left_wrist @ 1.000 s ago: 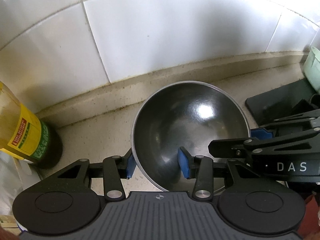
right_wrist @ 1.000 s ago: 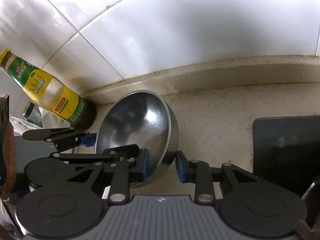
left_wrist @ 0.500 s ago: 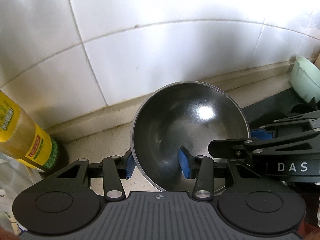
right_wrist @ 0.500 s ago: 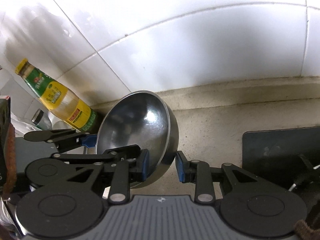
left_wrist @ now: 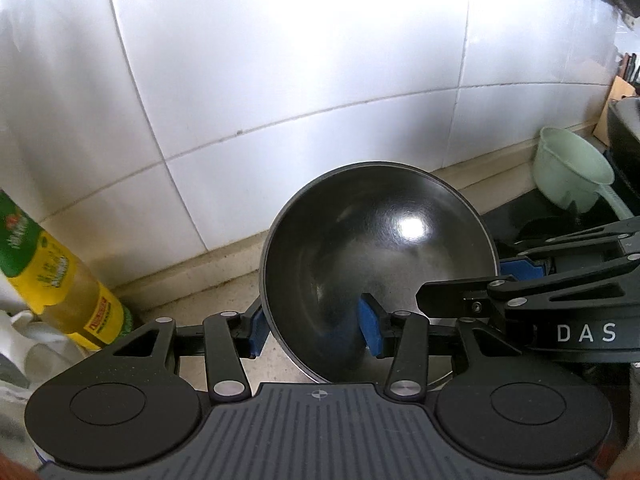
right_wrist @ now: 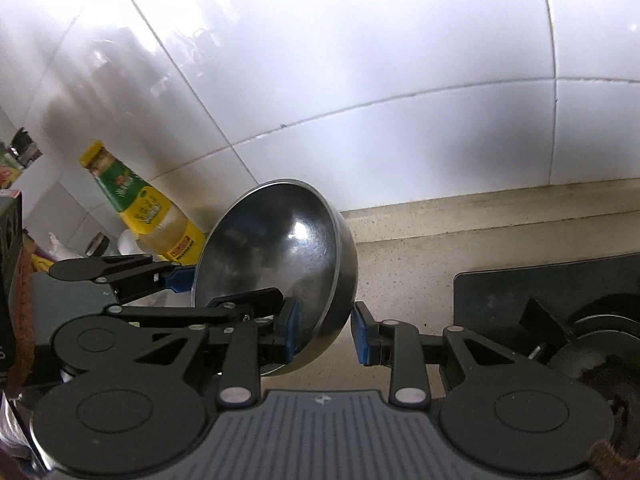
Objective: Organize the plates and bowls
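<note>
A steel bowl [left_wrist: 376,248] hangs tilted above the counter, held from two sides. My left gripper [left_wrist: 314,330] straddles its near rim, one blue pad outside the wall and one inside; its jaws are starting to open, with the pads still on the wall. In the right wrist view the same bowl [right_wrist: 280,248] has my right gripper [right_wrist: 326,334] shut on its right rim, one pad inside and one against the outer wall. The right gripper's fingers [left_wrist: 520,268] reach in from the right in the left wrist view.
A yellow-labelled oil bottle [right_wrist: 152,216] stands at the left by the white tiled wall. A pale green plastic bowl [left_wrist: 568,168] sits on the black stove top [right_wrist: 520,292] to the right. The beige counter [right_wrist: 440,240] runs along the wall.
Both grippers have risen with the bowl between them. The counter has dropped lower in view, more wall shows, and the green bowl has come fully into the left view.
</note>
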